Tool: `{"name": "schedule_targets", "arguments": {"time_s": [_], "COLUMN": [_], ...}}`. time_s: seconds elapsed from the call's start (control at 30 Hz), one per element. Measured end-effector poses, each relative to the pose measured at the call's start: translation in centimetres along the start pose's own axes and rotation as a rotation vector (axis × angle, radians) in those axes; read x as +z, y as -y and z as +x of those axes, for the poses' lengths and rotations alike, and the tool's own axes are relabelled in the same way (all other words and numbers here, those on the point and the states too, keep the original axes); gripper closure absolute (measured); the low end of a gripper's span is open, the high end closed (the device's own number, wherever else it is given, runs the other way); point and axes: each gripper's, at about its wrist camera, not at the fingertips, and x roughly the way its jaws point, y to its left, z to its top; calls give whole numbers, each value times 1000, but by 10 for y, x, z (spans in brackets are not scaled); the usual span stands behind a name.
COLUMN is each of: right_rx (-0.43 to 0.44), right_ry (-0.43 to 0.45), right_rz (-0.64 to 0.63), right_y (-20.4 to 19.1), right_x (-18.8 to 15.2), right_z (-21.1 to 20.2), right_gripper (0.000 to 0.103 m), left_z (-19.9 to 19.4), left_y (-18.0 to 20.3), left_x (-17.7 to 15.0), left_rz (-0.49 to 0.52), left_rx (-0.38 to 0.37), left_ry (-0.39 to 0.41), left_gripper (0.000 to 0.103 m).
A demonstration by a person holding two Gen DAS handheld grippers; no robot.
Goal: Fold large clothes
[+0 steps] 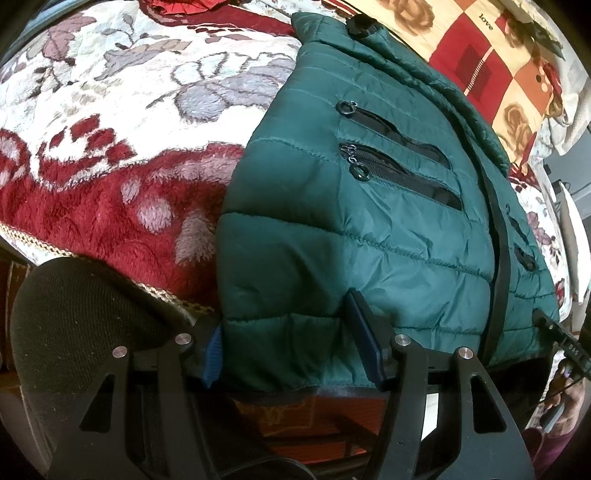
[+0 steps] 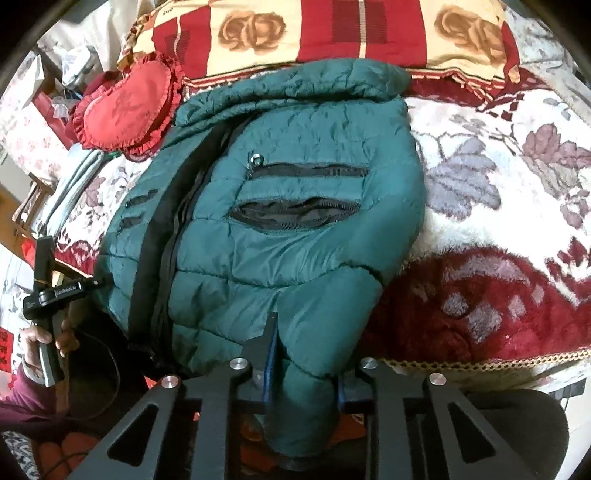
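Gripping the near hem of a dark green quilted puffer jacket (image 1: pixel 354 229) from both sides as it lies on a red and cream floral fleece blanket (image 1: pixel 110 166).

Left gripper (image 1: pixel 291 350) has its blue-padded fingers (image 1: pixel 364 343) straddling the jacket's near corner, padding bunched between them; right gripper (image 2: pixel 306 365) pinches the opposite corner the same way. Black zip pockets (image 2: pixel 295 214) face up on the jacket. Beyond the jacket's collar lies a red and cream checked pillow (image 2: pixel 325 33); beside that collar sits a red frilled heart cushion (image 2: pixel 125 107).
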Motion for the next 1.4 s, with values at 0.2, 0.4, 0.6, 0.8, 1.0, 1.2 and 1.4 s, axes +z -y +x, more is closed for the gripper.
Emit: {"name": "schedule_targets", "arguments": {"time_s": [0.2, 0.4, 0.6, 0.8, 1.0, 1.2, 1.4], "right_rx": [15, 85, 139, 152, 184, 206, 212], "right_ry": [51, 110, 147, 174, 217, 263, 310], "right_rz": [-14, -4, 18, 23, 51, 70, 96], "right_y": [-8, -14, -14, -13, -6, -1, 10], "right_x": [7, 22, 34, 42, 56, 85, 121], "right_z": [-16, -37, -49, -56, -63, -71, -78], "right_gripper": [85, 85, 85, 85, 85, 85, 85], "left_z": [-8, -30, -35, -41, -61, -93, -112], "left_y": [2, 6, 8, 5, 7, 17, 21], "left_x": [-1, 3, 8, 16, 31, 60, 102], "left_rz": [20, 61, 58, 25, 8, 25, -16], "left_rx": [26, -4, -32, -79, -142, -184, -216], "left_ry": [23, 59, 74, 72, 99, 185, 273], "left_gripper": [64, 85, 90, 91, 92, 92, 92]}}
